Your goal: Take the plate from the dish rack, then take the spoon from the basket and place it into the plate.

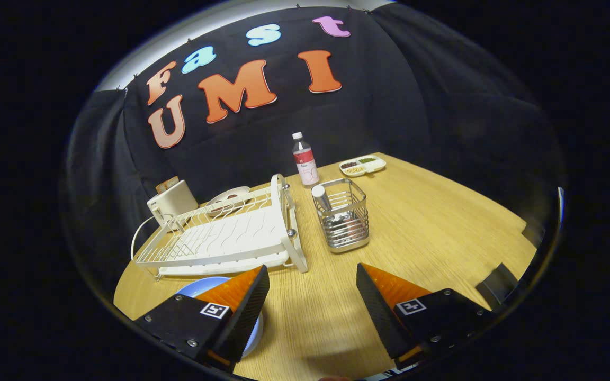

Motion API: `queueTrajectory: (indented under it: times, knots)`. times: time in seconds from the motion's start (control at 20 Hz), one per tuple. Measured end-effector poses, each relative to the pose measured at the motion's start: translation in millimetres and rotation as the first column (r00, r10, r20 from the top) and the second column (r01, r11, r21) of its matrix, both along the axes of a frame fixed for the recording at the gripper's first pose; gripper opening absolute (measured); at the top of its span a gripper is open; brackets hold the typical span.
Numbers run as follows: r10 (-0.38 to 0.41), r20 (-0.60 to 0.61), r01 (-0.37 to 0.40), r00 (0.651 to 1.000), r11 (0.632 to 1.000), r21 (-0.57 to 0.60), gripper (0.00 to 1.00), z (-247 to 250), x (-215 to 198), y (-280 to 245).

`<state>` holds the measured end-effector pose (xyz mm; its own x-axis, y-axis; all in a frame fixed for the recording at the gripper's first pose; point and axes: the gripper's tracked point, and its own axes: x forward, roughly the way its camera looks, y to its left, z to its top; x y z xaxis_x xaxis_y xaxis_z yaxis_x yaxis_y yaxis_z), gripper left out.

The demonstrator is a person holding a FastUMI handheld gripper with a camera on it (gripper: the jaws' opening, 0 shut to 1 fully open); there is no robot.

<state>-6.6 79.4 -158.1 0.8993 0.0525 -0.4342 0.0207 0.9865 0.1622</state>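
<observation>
We saw the gripper (313, 288) gaping wide, holding nothing. The blue plate (199, 288) lay flat at the tabletop's (442, 222) near edge, under one finger. The spoon's (322, 198) handle stood upright in the wire basket (343, 221), beside the dish rack (225, 233).

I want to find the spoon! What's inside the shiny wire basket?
A silver handle sticks up out of the wire basket, likely the spoon. Its lower end is hidden behind the basket's bars. The gripper, jaws open, is short of it and holds nothing.
</observation>
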Motion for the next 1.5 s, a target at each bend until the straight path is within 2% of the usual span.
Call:
queueTrajectory:
  times: [0.45,0.7,0.75,0.95,1.0,1.05,1.1,1.15,1.2,1.25,1.4,1.5]
  knots:
    - [0.01,0.224,0.022,0.975,0.99,-0.141,0.98,48,54,-18]
    - [0.015,0.239,0.023,0.971,0.988,-0.155,0.96,43,82,-26]
    - [0.016,0.243,0.024,0.97,0.987,-0.16,0.93,42,86,-26]
    - [0.042,0.227,0.002,0.973,0.981,-0.192,0.69,32,97,-22]
    - [0.048,0.226,-0.003,0.973,0.981,-0.196,0.57,29,100,-21]
    - [0.06,0.221,-0.016,0.973,0.981,-0.196,0.51,29,103,-19]
    - [0.066,0.215,-0.024,0.974,0.981,-0.19,0.4,26,104,-17]
    - [0.062,0.214,-0.021,0.975,0.982,-0.188,0.34,26,106,-18]
    - [0.048,0.222,-0.003,0.974,0.98,-0.198,0.22,25,110,-22]
    - [0.045,0.233,0.003,0.971,0.979,-0.203,0.15,30,109,-25]
    - [0.044,0.233,0.003,0.972,0.98,-0.198,0.08,30,111,-25]
    - [0.049,0.244,0.0,0.969,0.981,-0.196,0.08,36,109,-24]
